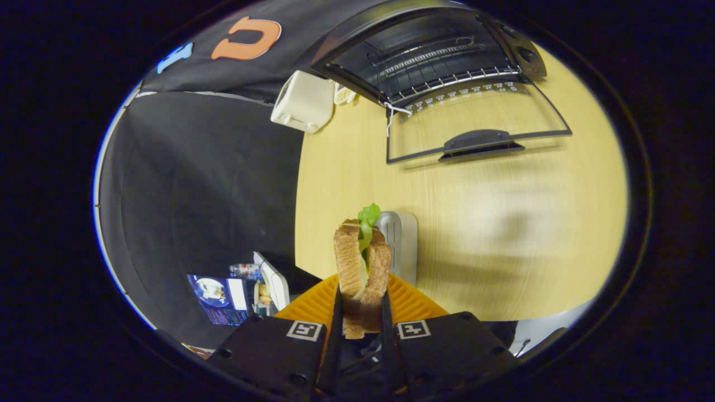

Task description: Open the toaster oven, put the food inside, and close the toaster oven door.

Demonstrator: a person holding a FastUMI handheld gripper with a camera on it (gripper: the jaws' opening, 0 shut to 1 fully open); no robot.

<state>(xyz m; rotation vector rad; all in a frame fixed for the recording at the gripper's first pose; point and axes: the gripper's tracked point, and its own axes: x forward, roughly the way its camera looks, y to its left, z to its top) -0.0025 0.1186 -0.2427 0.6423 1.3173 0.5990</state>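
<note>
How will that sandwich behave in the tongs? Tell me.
The sandwich, pinched between both tongs, probably squashes easily, being soft bread. Its lettuce pokes out loosely and could slip free. It seems light, held upright above the table.

- We hold the sandwich (362, 268) pinched between the gripper (362, 312) fingers, above the bench (503, 234).
- Toaster oven (430, 61) far beyond, door (475, 125) down on the bench.
- Toaster (303, 101) left of it.

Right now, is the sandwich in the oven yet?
Not yet. The toaster oven door already lies open on the table. The claw is squeezing the sandwich, held up well short of the oven. It must go onto the rack, then the door gets shut.
</note>
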